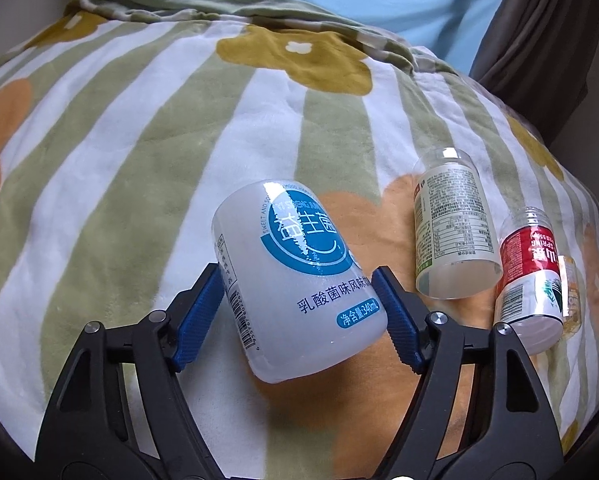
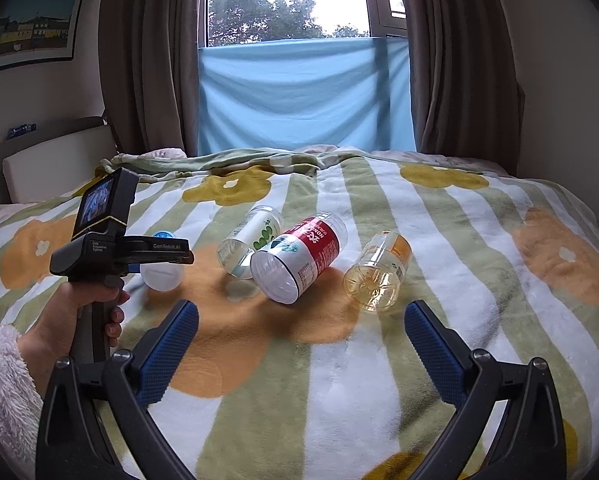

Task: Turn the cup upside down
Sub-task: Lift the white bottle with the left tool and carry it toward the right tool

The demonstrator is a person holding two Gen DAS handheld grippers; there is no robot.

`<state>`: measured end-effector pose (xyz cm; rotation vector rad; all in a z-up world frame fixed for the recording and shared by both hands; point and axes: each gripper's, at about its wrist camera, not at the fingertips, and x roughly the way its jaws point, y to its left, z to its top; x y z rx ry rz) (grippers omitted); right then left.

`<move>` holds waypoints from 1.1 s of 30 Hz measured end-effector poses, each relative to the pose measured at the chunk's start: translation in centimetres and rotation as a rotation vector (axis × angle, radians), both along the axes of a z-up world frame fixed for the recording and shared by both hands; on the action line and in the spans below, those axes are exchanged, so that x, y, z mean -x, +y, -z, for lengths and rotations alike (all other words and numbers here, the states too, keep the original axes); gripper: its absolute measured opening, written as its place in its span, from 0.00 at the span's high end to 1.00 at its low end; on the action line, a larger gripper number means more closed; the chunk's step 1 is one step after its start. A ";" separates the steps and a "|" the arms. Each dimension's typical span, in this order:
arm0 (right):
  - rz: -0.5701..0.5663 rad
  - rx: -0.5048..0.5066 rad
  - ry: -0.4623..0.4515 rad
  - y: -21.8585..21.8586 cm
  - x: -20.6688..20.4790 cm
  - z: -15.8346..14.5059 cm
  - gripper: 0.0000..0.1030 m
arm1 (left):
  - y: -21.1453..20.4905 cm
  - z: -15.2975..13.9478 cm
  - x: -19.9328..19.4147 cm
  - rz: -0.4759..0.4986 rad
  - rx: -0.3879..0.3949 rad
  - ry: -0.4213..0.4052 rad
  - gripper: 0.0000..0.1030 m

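A white cup with a blue round label (image 1: 299,284) is held between the blue pads of my left gripper (image 1: 299,304), tilted, its closed end toward the camera, just above the blanket. In the right wrist view the same cup (image 2: 162,272) shows behind the left gripper body (image 2: 115,248), held by a hand. My right gripper (image 2: 301,344) is open and empty, low over the blanket, in front of three other cups.
Three cut-bottle cups lie on their sides on the striped flower blanket (image 2: 439,240): green-label (image 2: 251,240), red-label (image 2: 299,264), orange-tinted (image 2: 379,272). The green-label cup (image 1: 455,228) and the red-label cup (image 1: 535,280) lie right of my left gripper. Curtains and window stand behind the bed.
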<state>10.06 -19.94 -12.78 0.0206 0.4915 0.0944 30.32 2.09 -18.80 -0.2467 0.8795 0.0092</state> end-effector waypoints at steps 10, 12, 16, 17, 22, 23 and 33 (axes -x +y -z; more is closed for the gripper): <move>0.000 0.007 -0.033 0.2 1.2 -1.3 0.00 | -1.7 -3.5 4.6 0.140 -0.023 -0.064 0.29; 0.006 0.009 -0.044 0.0 1.7 -1.7 0.00 | -2.5 -4.4 6.7 0.203 -0.026 -0.073 0.29; 0.023 0.000 -0.055 -0.6 2.8 -2.6 0.00 | -4.8 -5.4 10.9 0.351 -0.038 -0.071 0.29; 0.030 0.000 -0.056 -0.7 3.1 -2.7 0.00 | -5.4 -5.4 11.8 0.389 -0.045 -0.064 0.29; 0.068 0.002 -0.044 -1.9 4.5 -3.3 0.00 | -8.5 -3.6 15.0 0.523 -0.087 -0.023 0.29; 0.075 0.001 -0.041 -2.1 4.8 -3.4 0.00 | -8.9 -3.0 15.4 0.536 -0.093 -0.013 0.29; 0.092 -0.004 -0.001 -3.3 6.7 -3.8 0.00 | -10.3 -0.4 16.7 0.568 -0.112 0.006 0.25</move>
